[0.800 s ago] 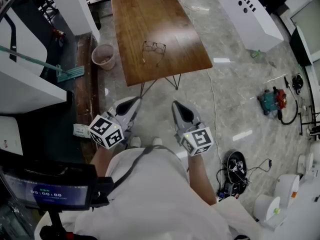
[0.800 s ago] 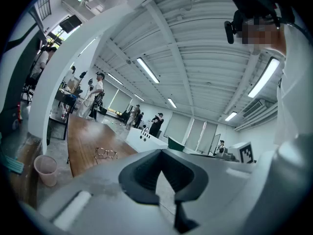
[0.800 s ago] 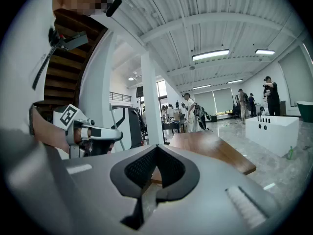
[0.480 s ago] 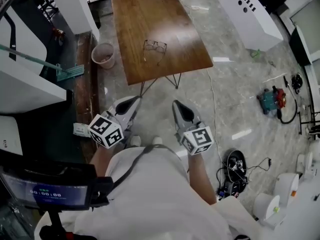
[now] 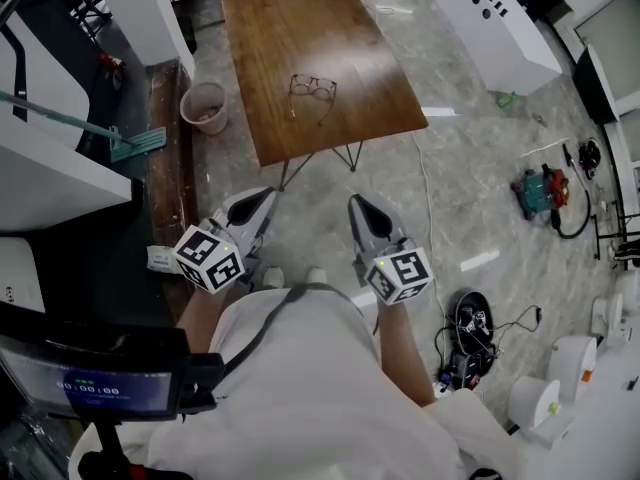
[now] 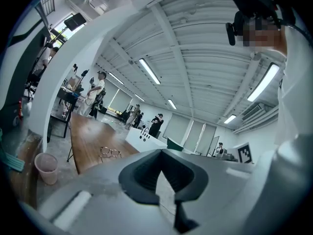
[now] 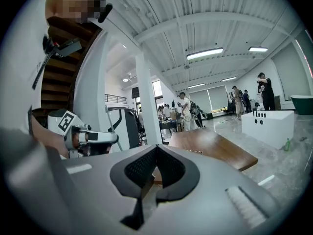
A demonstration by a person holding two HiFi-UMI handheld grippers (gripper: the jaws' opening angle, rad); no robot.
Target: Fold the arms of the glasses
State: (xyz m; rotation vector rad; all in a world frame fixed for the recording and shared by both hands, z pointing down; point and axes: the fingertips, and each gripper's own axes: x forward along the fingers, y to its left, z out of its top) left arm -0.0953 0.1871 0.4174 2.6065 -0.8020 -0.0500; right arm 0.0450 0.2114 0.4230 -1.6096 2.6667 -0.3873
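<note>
A: How to do this step well?
B: I think, come close to the table first, then reach slowly for the glasses; they lie on it, arms spread, well apart from the left gripper and the right gripper
A: And the jaws?
B: Both pairs are pressed together, with nothing between them

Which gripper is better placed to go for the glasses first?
Right gripper, slightly: in its view the table lies straight beyond its fingers, while the glasses sit off to one side of the left gripper. Both are shut, short of the table.
</note>
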